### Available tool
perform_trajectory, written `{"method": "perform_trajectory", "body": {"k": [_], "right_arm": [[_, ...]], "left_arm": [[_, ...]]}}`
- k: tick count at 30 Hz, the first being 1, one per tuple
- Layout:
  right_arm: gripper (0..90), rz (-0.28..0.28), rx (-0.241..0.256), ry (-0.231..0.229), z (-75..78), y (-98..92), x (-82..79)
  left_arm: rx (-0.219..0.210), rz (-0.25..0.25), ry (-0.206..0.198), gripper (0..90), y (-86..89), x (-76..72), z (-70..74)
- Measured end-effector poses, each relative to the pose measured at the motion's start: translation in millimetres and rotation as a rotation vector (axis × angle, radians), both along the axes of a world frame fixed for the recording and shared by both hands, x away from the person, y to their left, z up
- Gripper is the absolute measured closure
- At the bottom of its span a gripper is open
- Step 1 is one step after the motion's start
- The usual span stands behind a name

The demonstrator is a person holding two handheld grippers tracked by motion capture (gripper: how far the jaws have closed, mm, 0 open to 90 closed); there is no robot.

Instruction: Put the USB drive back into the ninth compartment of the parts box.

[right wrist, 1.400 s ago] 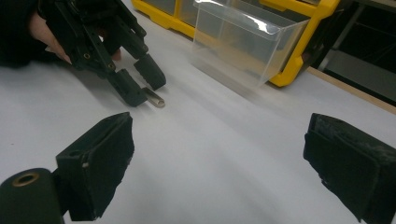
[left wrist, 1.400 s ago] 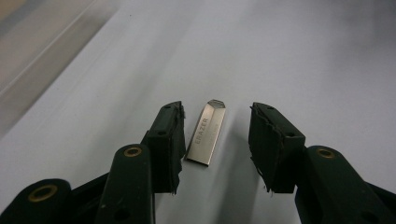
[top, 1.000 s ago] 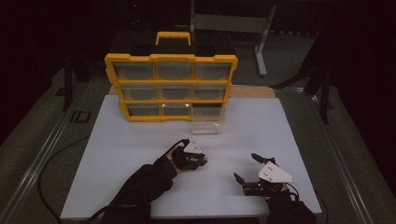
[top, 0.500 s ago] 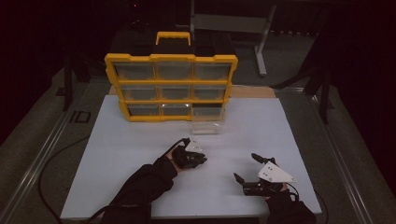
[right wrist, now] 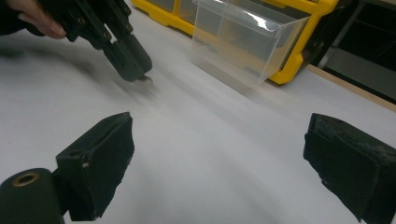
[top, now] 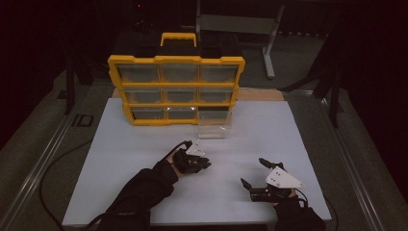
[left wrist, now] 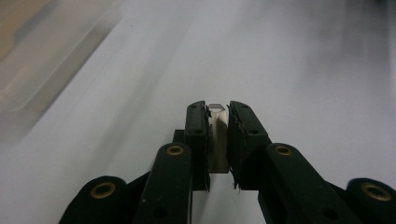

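Note:
My left gripper [left wrist: 218, 122] is shut on a small metal and white clip-like part [left wrist: 217, 135], held just above the white table top. From above, this left gripper [top: 204, 162] sits near the middle of the table, in front of a clear plastic drawer [top: 214, 126]. The right gripper view has the drawer [right wrist: 245, 39] standing out of the yellow organizer [right wrist: 299, 32], with the left gripper [right wrist: 140, 74] pointing down at the table. My right gripper [top: 251, 174] rests open at the front right with nothing between its pads [right wrist: 100, 163].
A yellow organizer cabinet [top: 175, 89] with three rows of clear drawers stands at the back of the white table [top: 269, 139]. One bottom-right slot looks vacated. A cable [top: 53, 173] trails off the left edge. Metal rails run along both table sides.
The left gripper has shifted slightly; the right gripper stays in place.

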State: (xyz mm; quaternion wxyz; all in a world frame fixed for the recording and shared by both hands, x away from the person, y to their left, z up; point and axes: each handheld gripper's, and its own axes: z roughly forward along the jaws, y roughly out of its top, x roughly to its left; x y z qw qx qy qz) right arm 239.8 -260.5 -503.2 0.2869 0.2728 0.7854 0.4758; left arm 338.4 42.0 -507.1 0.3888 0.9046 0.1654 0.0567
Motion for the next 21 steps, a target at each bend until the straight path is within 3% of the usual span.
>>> {"method": "perform_trajectory", "body": {"k": [21], "right_arm": [[8.2, -0.009, 0.006, 0.002, 0.8, -0.4, -0.3]], "left_arm": [[0.022, -0.05, -0.014, 79.4, 8.9, -9.5, 33.5]]}}
